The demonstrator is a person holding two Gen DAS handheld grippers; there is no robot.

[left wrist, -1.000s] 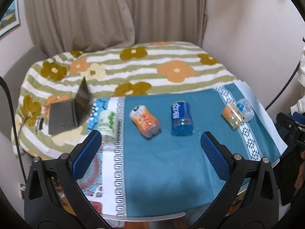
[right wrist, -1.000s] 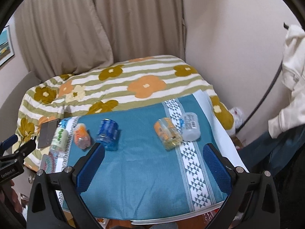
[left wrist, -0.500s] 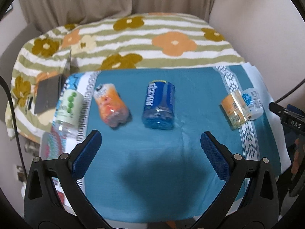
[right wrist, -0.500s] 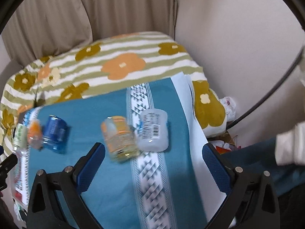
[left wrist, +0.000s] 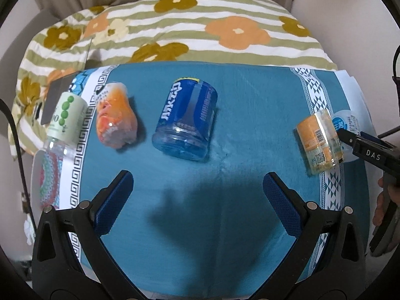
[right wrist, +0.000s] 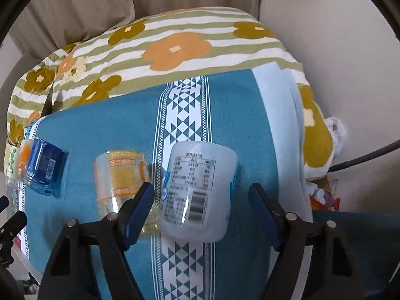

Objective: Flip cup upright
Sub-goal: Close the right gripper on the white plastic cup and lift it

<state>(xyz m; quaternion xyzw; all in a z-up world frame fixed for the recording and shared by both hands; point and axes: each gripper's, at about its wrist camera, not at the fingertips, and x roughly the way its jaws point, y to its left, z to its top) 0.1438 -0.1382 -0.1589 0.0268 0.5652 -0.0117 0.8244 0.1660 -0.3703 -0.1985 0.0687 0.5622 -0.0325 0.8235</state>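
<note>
Several cut-bottle cups lie on their sides on a teal cloth [left wrist: 225, 225]. The left wrist view shows a green one [left wrist: 66, 122], an orange one [left wrist: 116, 117], a blue one [left wrist: 186, 122], a yellow-orange one [left wrist: 318, 141] and a white one [left wrist: 347, 122]. My left gripper [left wrist: 197, 190] is open and empty, short of the blue cup. My right gripper [right wrist: 201, 200] is open with its fingers either side of the white cup [right wrist: 197, 192], not touching it. The yellow-orange cup [right wrist: 122, 182] lies just left of its left finger [right wrist: 140, 207].
A floral striped quilt [left wrist: 200, 32] covers the bed behind the cloth. A dark laptop [left wrist: 57, 95] sits at the far left. The cloth's right edge [right wrist: 282, 130] drops off toward clutter on the floor. A curtain [right wrist: 100, 5] hangs behind.
Both grippers have moved forward and down toward the cloth. The right gripper has closed in until the white cup sits between its open fingers. The left has come close to the blue cup.
</note>
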